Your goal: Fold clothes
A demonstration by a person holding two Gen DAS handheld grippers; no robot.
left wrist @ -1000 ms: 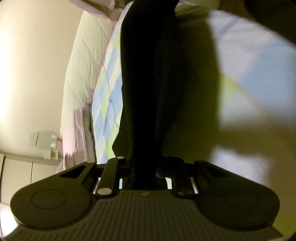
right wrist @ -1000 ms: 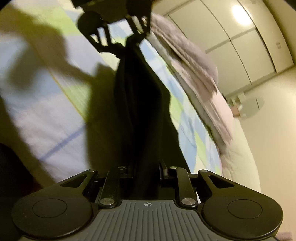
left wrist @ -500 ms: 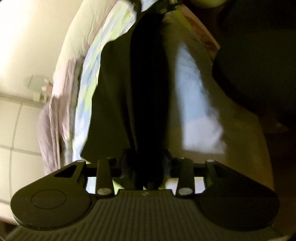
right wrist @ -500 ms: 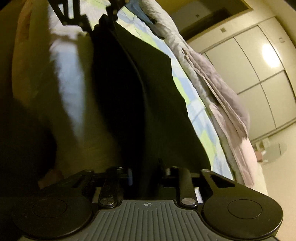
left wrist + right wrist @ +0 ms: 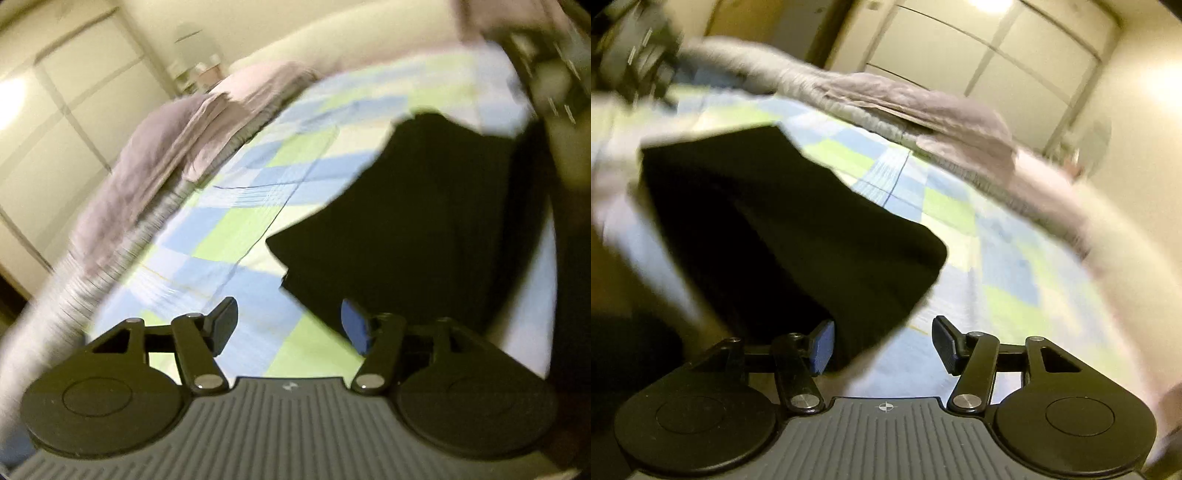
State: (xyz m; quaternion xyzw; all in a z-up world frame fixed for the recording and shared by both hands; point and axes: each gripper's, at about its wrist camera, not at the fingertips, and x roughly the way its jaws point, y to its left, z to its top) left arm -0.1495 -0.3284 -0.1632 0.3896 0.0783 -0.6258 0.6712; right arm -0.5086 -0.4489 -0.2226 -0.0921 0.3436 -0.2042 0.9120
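From the left wrist, we see our left gripper (image 5: 288,326) with its jaws apart, just opened, nothing between them. The black garment (image 5: 417,229) lies flat on the checked bed cover (image 5: 236,229), ahead and right of the fingers, toward the bed's near edge.

From the right wrist, our right gripper (image 5: 882,345) also stands open, jaws freshly parted. The garment (image 5: 783,229) lies ahead and left; its near corner shows beside the left finger, whether touching we cannot tell. Grey bedding (image 5: 923,110) lines the bed's far edge.

One black garment (image 5: 413,221), one checked bedsheet (image 5: 258,206), two tongs: left tongs (image 5: 290,325), right tongs (image 5: 882,345).
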